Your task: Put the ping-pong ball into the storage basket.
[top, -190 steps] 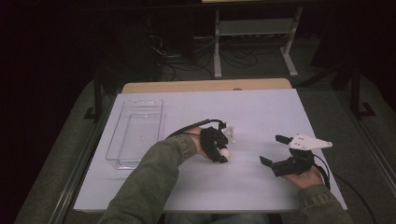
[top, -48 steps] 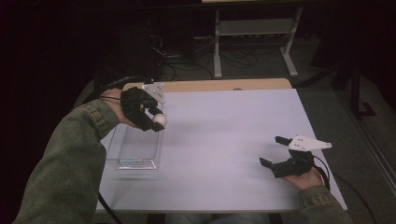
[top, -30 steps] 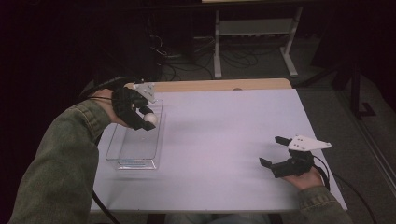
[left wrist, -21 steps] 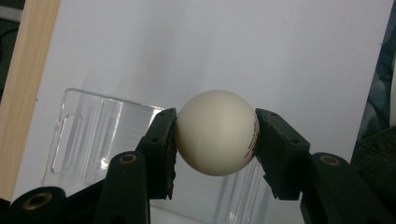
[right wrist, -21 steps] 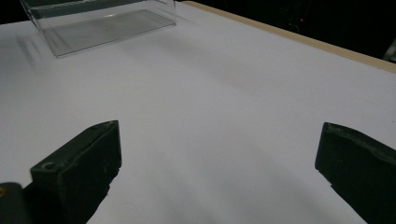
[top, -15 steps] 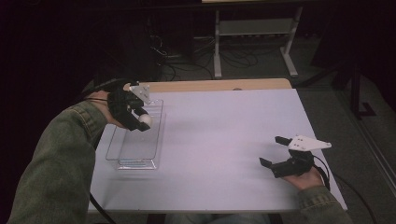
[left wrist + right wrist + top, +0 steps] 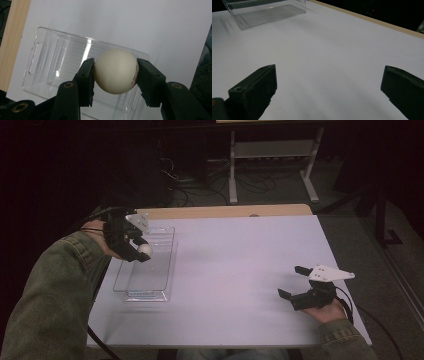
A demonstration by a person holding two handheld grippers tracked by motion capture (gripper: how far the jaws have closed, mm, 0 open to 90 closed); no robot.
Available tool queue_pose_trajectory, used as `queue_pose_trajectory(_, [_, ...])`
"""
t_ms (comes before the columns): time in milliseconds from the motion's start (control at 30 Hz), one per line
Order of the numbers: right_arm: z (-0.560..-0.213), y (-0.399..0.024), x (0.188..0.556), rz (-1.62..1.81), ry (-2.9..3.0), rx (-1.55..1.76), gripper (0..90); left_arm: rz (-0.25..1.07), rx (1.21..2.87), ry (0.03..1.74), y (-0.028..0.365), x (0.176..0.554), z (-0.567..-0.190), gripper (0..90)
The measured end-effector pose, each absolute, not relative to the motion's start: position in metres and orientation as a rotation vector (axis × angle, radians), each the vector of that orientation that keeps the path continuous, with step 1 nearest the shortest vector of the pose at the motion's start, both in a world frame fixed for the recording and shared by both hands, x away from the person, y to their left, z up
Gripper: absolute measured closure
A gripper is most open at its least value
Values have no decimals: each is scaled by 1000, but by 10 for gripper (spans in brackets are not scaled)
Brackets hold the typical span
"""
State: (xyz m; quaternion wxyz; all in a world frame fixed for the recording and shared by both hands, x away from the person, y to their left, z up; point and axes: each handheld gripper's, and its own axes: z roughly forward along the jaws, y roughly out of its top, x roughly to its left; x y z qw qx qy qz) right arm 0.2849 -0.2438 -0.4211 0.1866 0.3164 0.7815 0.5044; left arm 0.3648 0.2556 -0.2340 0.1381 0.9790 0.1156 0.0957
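A white ball with small red print sits clamped between both black jaws of my left gripper. In the high view that left gripper hangs over the far left part of a clear plastic bin, with the ball at its tip, above the bin's inside. Seen from the left gripper view, the clear bin lies below the ball, with nothing visible inside it. My right gripper rests low at the table's right side, jaws wide apart and nothing between them.
The white tabletop has a wooden strip along its far edge. Beyond it on the dark floor stand a metal rack and loose cables. The bin's near corner appears at the top left of the right gripper view.
My left gripper, still gripping the ball, has shifted a little left and slightly lower over the bin. The right gripper has stayed where it was.
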Motion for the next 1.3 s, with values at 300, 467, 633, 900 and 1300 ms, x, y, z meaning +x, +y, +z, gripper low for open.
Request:
queue_pose_trajectory(300, [-421, -244, 285, 1422, 2195, 892, 0, 293, 2838, 316, 256, 363, -238, 507])
queue_pose_trajectory(467, [-420, -244, 285, 1422, 2194, 893, 0, 283, 2859, 285, 251, 362, -245, 507])
queue_pose_trajectory(633, [-420, -245, 284, 1422, 2190, 893, 0, 280, 2856, 279, 250, 361, -254, 507])
queue_pose_trajectory(900, [-420, -245, 285, 1422, 2189, 892, 0, 240, 2857, 273, 246, 364, -270, 507])
queue_pose_trajectory(1300, [-420, -246, 284, 1426, 2188, 889, 0, 223, 2880, 224, 236, 365, -281, 507])
